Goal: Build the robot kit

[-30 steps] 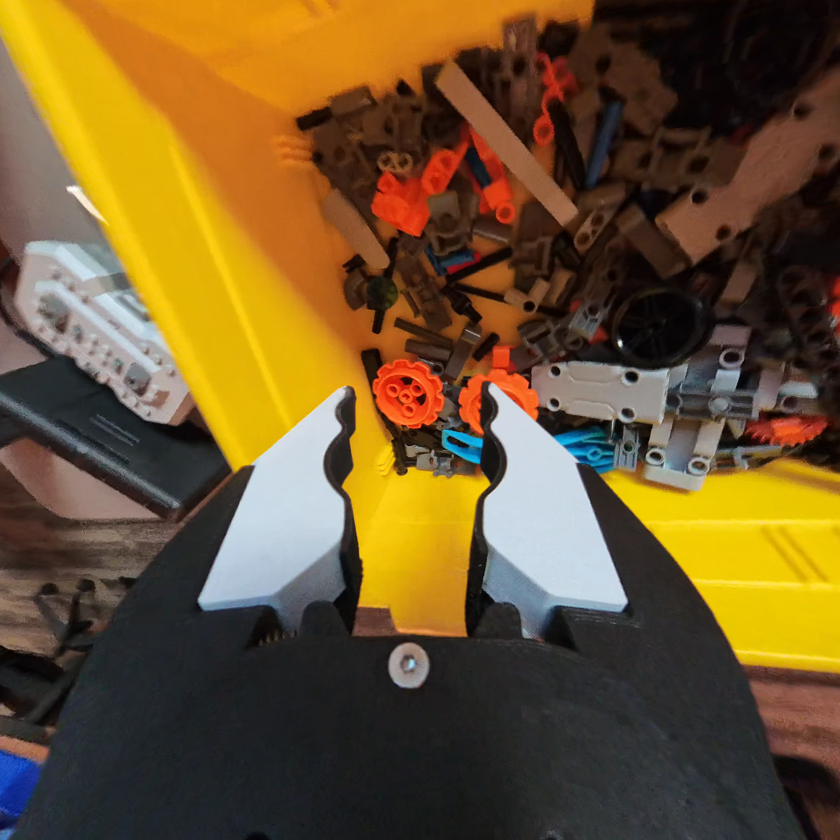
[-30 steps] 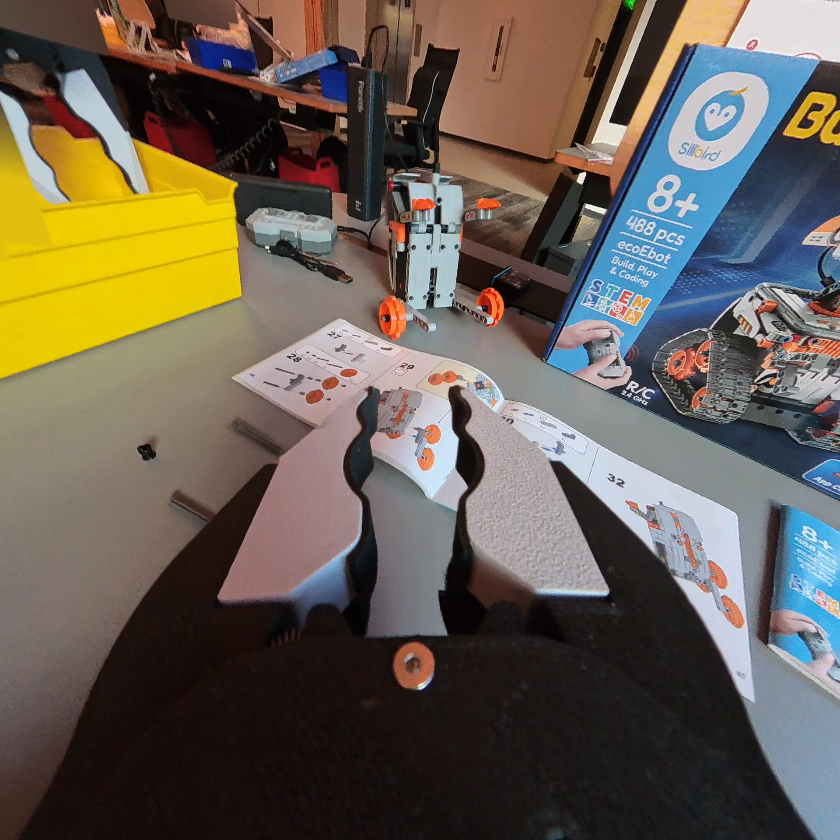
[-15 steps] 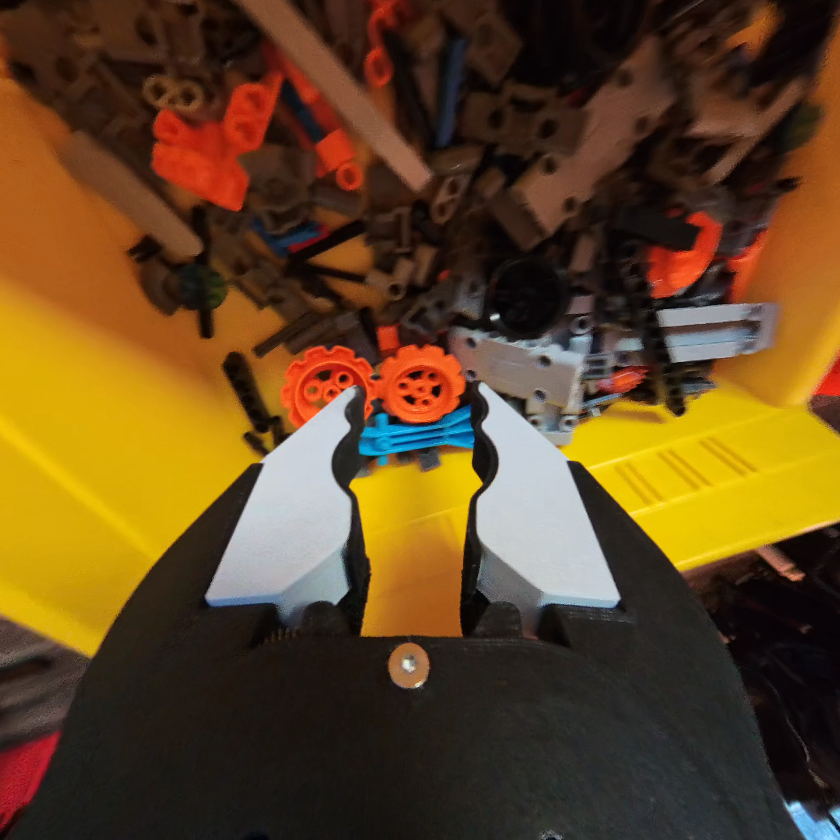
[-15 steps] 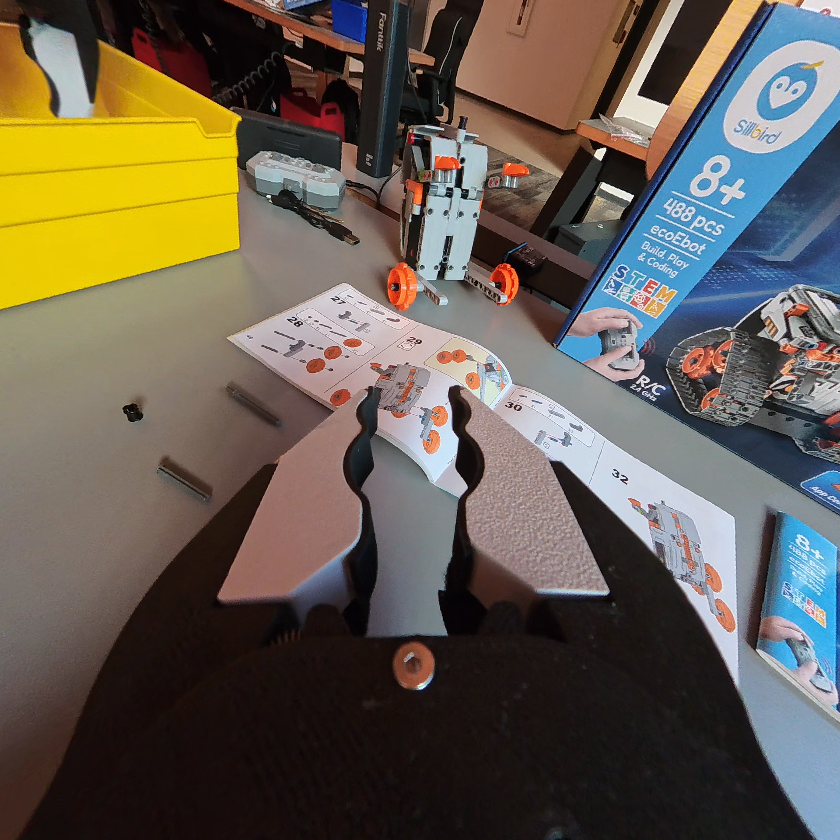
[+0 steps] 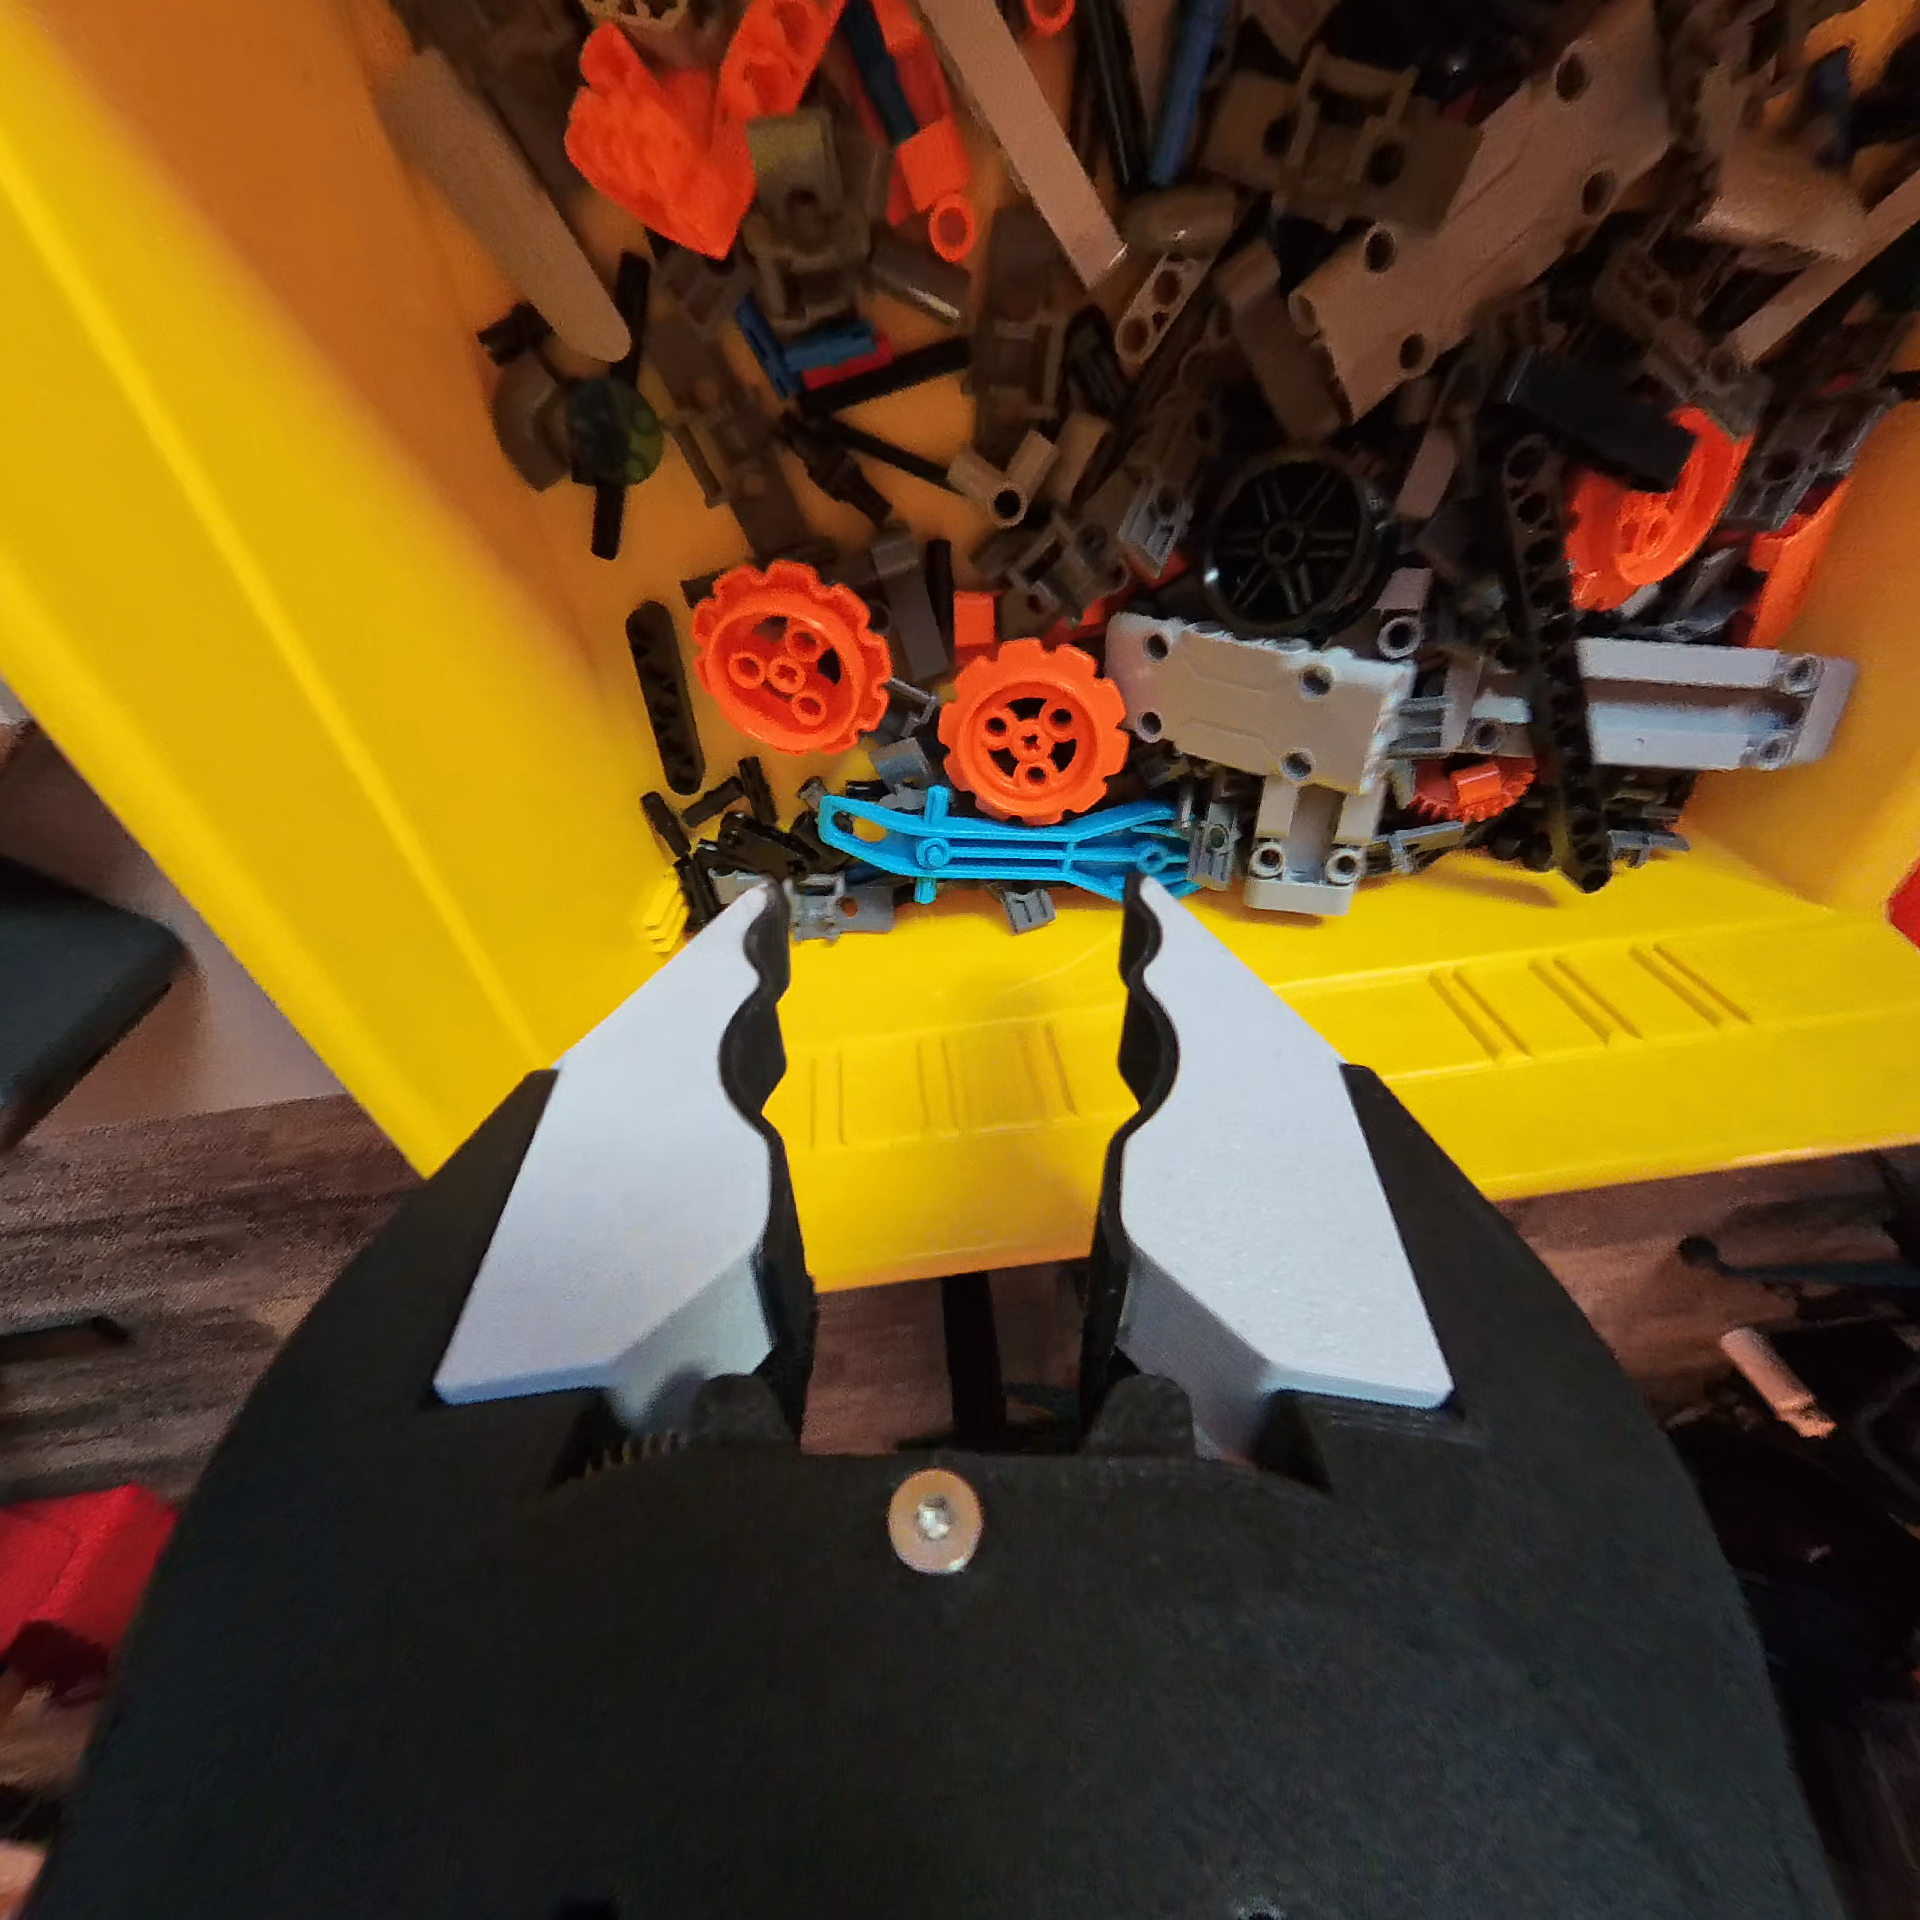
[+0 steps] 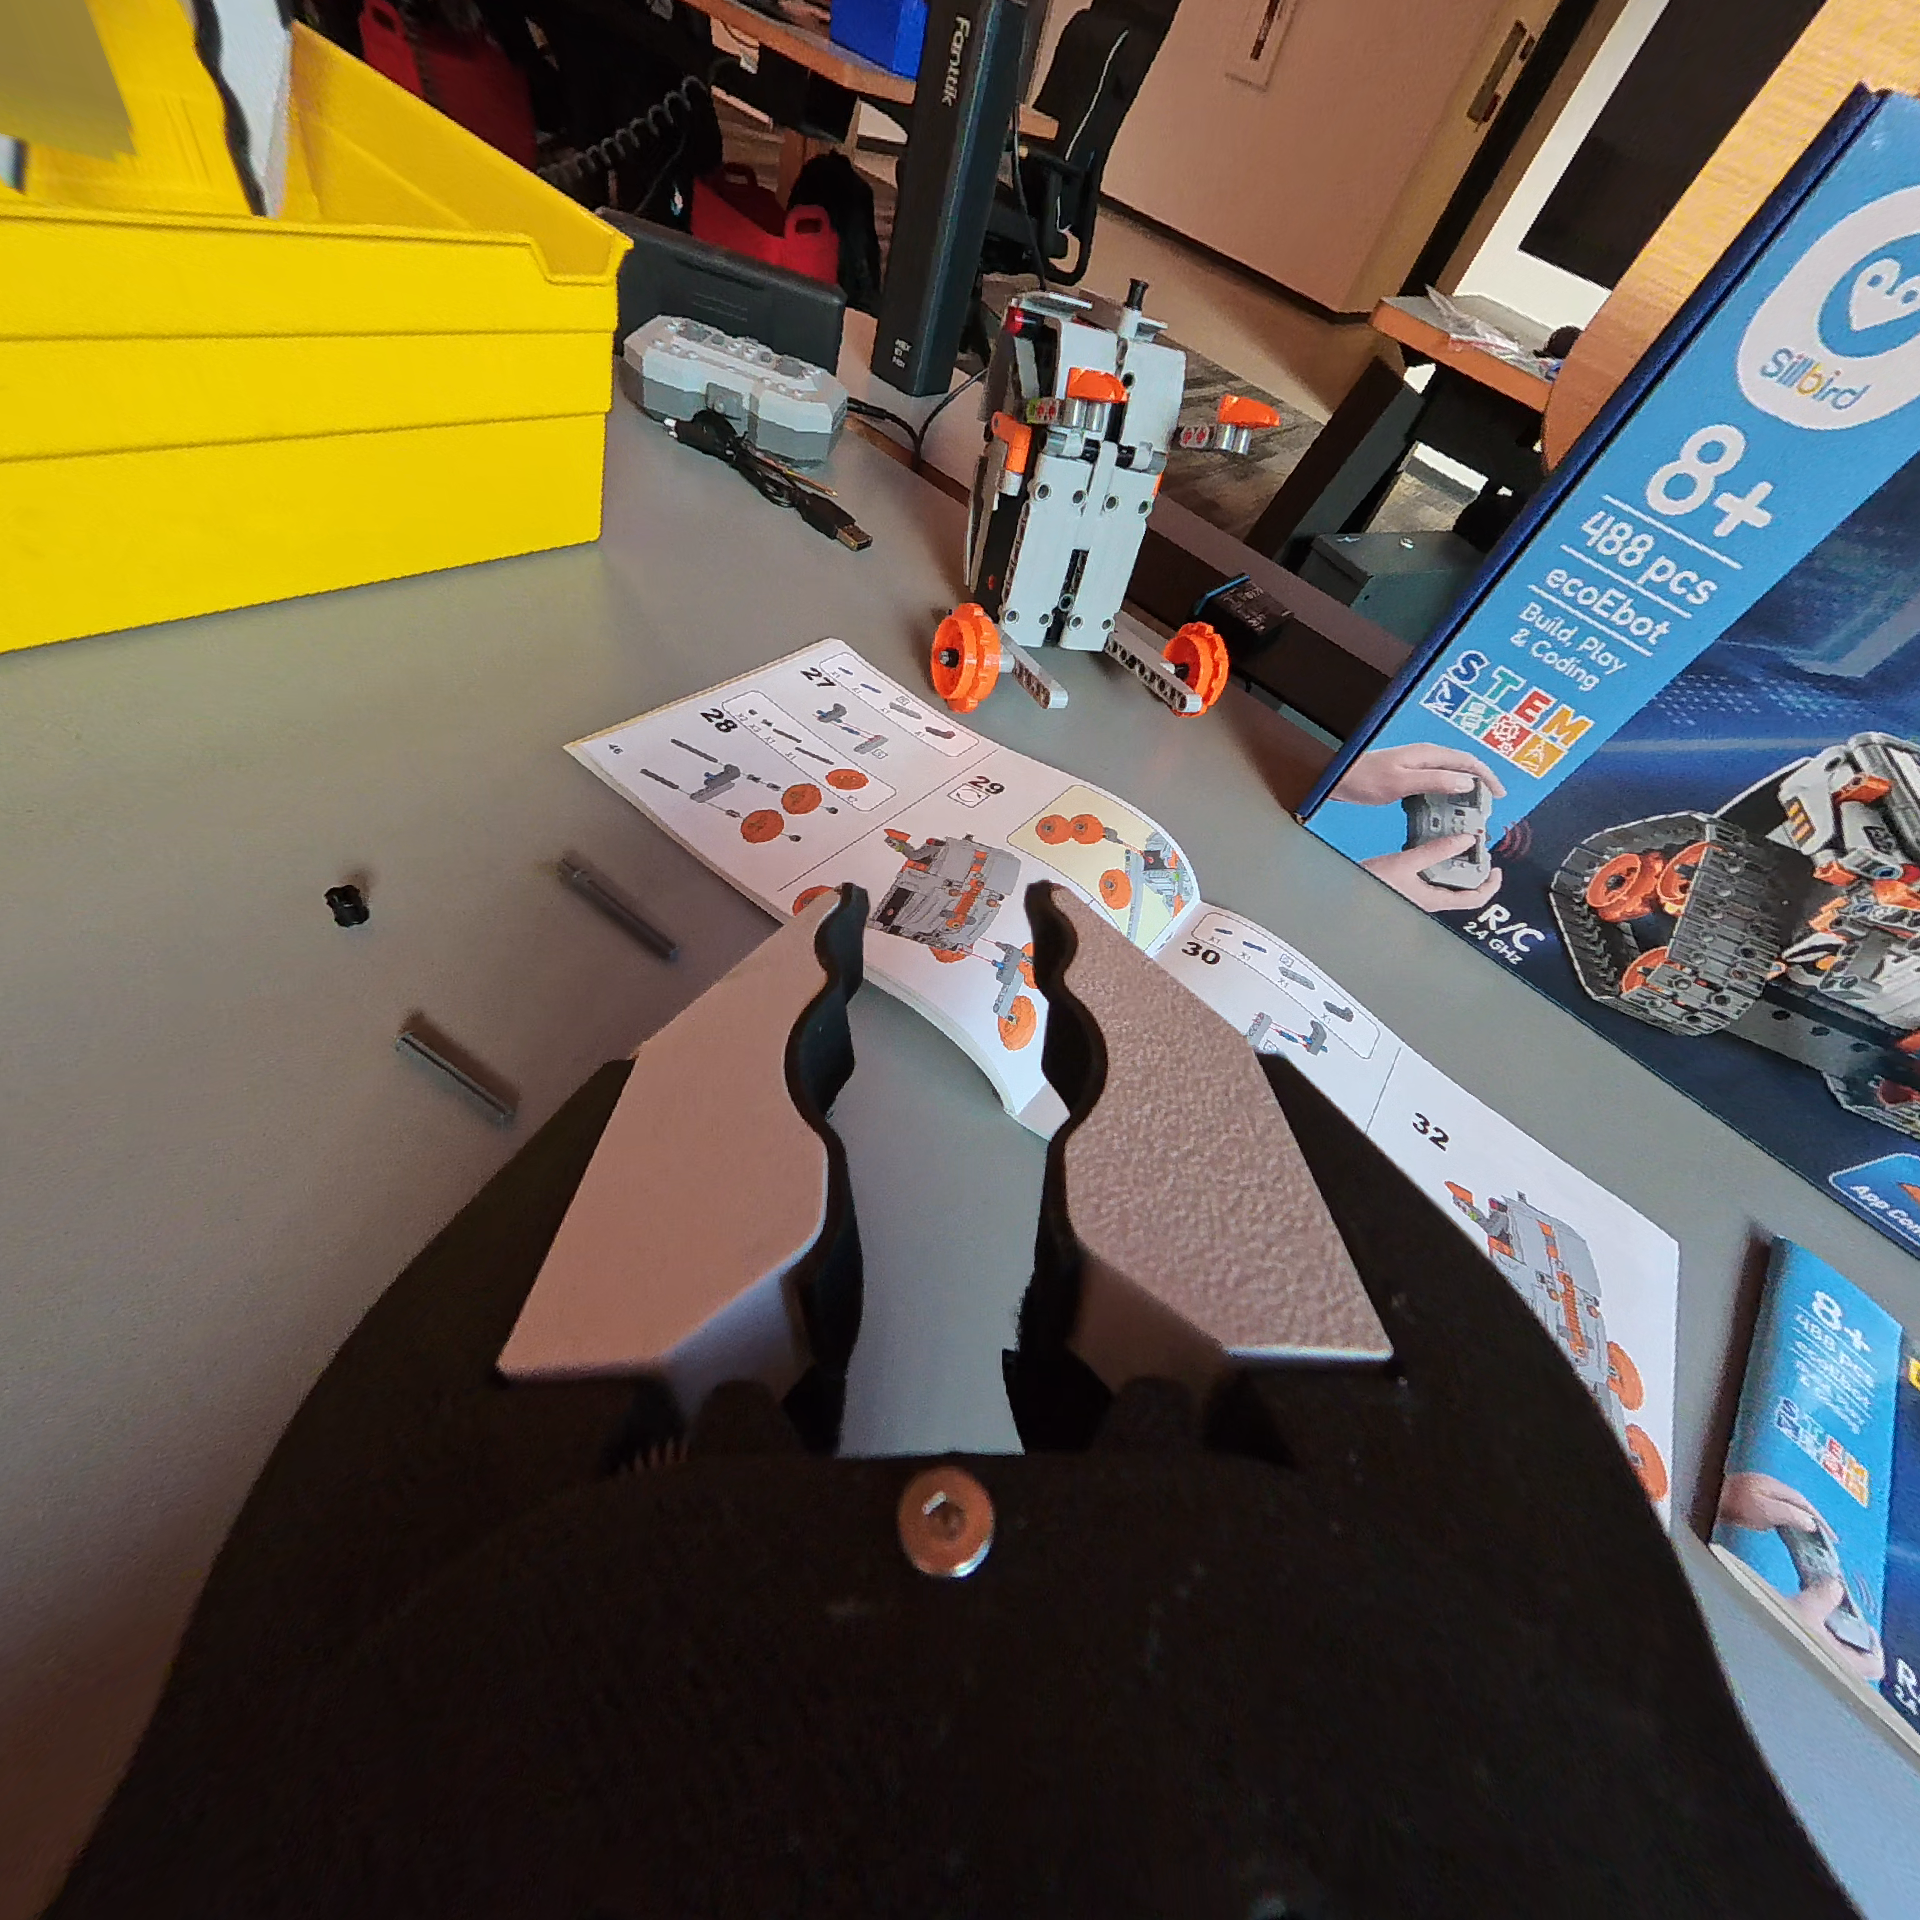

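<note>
My left gripper (image 5: 951, 899) is open and empty, poised over the near edge of a yellow bin (image 5: 312, 644) full of loose building parts. Just beyond its tips lie a light blue lever part (image 5: 997, 847) and two orange toothed wheels (image 5: 790, 658) (image 5: 1031, 729), beside a grey panel assembly (image 5: 1262, 707). My right gripper (image 6: 943, 902) is open a little and empty, above an open instruction booklet (image 6: 935, 821) on the grey table (image 6: 208, 831). A partly built grey and orange model (image 6: 1081, 499) stands beyond the booklet.
Two grey axle rods (image 6: 615, 906) (image 6: 457, 1068) and a small black pin (image 6: 347, 904) lie left of my right gripper. The yellow bin (image 6: 312, 416) stands at far left. A blue kit box (image 6: 1683, 665) stands right, a small blue leaflet (image 6: 1818, 1455) near it. A grey battery box (image 6: 738, 390) with cable sits behind. My hands' fingertips stand some 40 cm from each other. It is some 12 cm from my right tips to the small black pin (image 6: 347, 904).
My left gripper swung over the bin toward the orange wheels and blue part, and its jaws opened wider. My right gripper moved forward and lower toward the booklet, jaws unchanged.
</note>
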